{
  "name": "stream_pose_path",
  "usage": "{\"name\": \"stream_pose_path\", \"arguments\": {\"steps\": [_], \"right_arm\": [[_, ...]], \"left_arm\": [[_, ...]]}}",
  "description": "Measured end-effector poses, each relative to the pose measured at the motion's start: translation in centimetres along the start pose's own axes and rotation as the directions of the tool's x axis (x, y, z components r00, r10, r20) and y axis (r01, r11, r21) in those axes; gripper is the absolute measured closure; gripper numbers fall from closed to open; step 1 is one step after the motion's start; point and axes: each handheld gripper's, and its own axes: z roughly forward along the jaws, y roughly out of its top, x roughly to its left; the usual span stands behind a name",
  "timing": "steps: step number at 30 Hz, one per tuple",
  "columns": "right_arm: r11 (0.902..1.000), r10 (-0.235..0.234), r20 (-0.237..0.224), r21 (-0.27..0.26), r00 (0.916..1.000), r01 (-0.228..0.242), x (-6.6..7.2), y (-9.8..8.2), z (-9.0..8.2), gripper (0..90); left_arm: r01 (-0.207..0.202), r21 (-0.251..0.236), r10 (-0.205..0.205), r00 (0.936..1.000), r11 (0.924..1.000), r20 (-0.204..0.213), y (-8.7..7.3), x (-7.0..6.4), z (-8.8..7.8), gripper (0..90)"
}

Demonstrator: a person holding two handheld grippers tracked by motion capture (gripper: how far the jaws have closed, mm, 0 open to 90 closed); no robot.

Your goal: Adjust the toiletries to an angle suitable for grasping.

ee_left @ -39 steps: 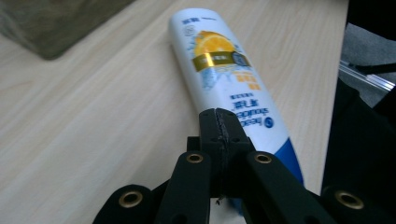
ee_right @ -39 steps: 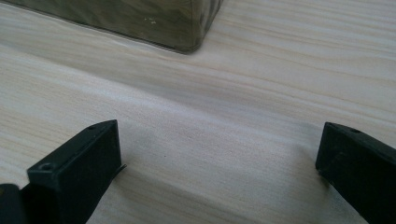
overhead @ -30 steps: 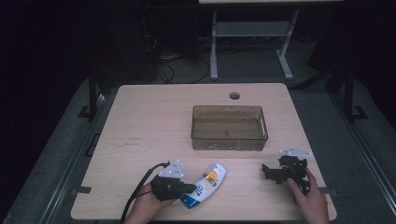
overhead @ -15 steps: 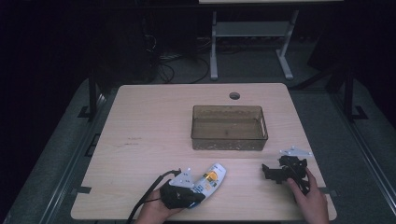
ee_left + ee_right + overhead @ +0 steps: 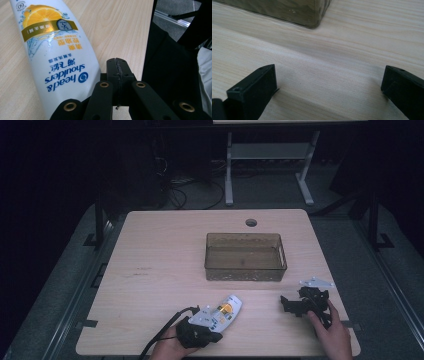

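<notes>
A white shampoo bottle (image 5: 229, 308) with an orange picture on its label lies flat near the table's front edge. In the left gripper view the bottle (image 5: 57, 52) lies just left of the jaws. My left gripper (image 5: 216, 337) sits at the bottle's near end, and the left gripper (image 5: 117, 67) has its jaws pressed together beside the bottle, not around it. My right gripper (image 5: 286, 303) rests at the front right, held by a hand. Bare table shows between the wide-apart jaws of the right gripper (image 5: 329, 82).
A translucent brown bin (image 5: 245, 257) stands in the middle of the table, its corner (image 5: 312, 12) just ahead of the right gripper. A round cable hole (image 5: 251, 222) is near the far edge. The table's front edge (image 5: 146, 50) runs close beside the left gripper.
My left gripper has slid toward the near edge and slightly right, alongside the bottle's near end. The bottle and the right gripper have stayed put.
</notes>
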Motion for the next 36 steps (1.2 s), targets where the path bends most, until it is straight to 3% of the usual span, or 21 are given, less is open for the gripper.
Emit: {"name": "stream_pose_path", "arguments": {"steps": [23,36], "right_arm": [[1.0000,0.000,0.000,0.000,1.0000,0.000,0.0,0.0,0.0,0.0],[1.0000,0.000,0.000,0.000,1.0000,0.000,0.0,0.0,0.0,0.0]], "left_arm": [[0.036,0.007,-0.035,0.9955,0.9993,-0.088,-1.1,2.1,-1.6,89.6],[0.066,0.010,-0.064,0.9884,0.9978,-0.138,-1.8,3.3,-2.4,89.6]]}}
